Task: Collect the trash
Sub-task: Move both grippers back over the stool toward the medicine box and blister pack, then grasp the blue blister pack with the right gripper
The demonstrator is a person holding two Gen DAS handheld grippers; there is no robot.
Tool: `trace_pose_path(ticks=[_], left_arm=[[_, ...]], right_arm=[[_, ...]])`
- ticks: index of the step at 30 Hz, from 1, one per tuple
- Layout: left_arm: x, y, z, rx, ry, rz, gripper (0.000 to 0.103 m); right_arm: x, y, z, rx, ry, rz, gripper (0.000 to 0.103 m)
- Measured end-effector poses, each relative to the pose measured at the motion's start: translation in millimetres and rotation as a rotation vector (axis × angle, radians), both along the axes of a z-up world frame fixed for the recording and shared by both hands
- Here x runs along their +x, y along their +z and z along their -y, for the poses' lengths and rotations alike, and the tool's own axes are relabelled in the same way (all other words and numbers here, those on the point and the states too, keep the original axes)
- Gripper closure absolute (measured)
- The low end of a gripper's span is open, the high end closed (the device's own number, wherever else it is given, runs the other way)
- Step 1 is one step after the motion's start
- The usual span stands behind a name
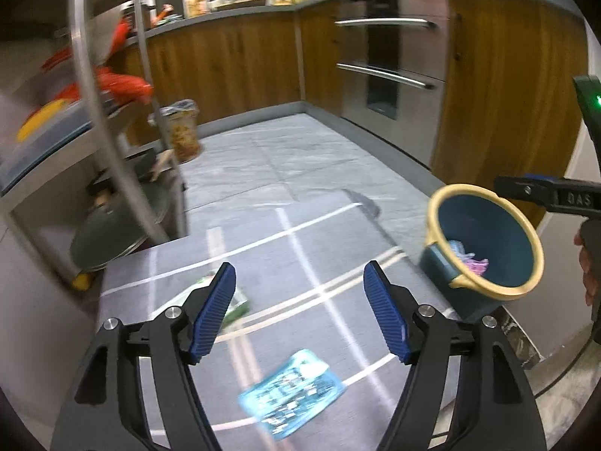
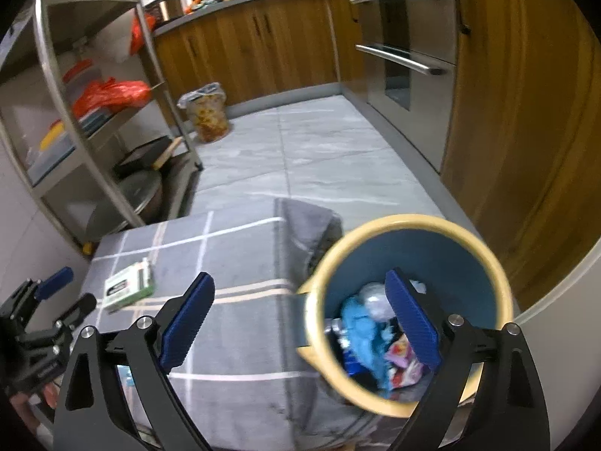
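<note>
On the grey checked tablecloth (image 1: 263, 263) lies a light blue wrapper (image 1: 293, 391), just below and between the fingers of my left gripper (image 1: 298, 274), which is open and empty. A green and white packet (image 1: 234, 302) lies partly hidden behind its left finger; the same packet (image 2: 129, 287) shows in the right wrist view. The blue bin with a yellow rim (image 1: 464, 188) stands at the table's right edge. My right gripper (image 2: 298, 282) is open and empty, its right finger above the bin (image 2: 432, 251), which holds crumpled wrappers (image 2: 366, 332). The left gripper (image 2: 49, 312) shows at the left edge.
A steel shelf rack (image 2: 94, 139) with red bags, boxes and pots stands to the left of the table. A lined patterned bin (image 2: 208, 112) stands on the grey tiled floor (image 2: 319, 158). Wooden cabinets (image 2: 255, 49) and a steel oven (image 2: 405, 60) line the far and right sides.
</note>
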State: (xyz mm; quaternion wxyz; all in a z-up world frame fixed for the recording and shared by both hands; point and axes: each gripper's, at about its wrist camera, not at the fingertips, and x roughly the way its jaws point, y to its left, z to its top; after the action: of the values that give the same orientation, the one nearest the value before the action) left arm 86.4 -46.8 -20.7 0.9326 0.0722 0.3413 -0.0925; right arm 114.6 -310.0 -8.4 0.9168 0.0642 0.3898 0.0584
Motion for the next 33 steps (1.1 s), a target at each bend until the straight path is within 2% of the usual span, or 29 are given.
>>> trace_pose_path(ticks=[9, 15, 19, 23, 26, 33], left_arm=[[-31.7, 5.5, -80.3, 0.009, 0.135, -0.002, 0.032], [-38.7, -12.6, -126.1, -0.01, 0.257, -0.048, 0.03], [-38.2, -19.7, -147.4, -0.058, 0.317, -0.077, 0.03], [-34.1, -21.9, -148.3, -0.051, 0.308, -0.071, 0.03], [-29.0, -25.2, -143.3, -0.039, 0.288, -0.073, 0.03], [-17.8, -35.7, -139.8, -0.026, 0.263, -0.083, 0.03]], right_arm=[[-10.4, -15.5, -91.3, -0.006, 0.172, -0.015, 0.011], [-19.2, -31.0, -155.4, -0.059, 0.346, -0.038, 0.011], [-27.4, -48.8, -183.3, -0.091, 0.417, -0.082, 0.011], [-27.6, -74.6, -201.9, -0.122, 0.423, -0.157, 0.011], [-27.7, -92.6, -214.4, -0.084, 0.44, -0.217, 0.01], [-28.3, -124.4, -233.4, -0.117, 0.437, -0.3, 0.008]])
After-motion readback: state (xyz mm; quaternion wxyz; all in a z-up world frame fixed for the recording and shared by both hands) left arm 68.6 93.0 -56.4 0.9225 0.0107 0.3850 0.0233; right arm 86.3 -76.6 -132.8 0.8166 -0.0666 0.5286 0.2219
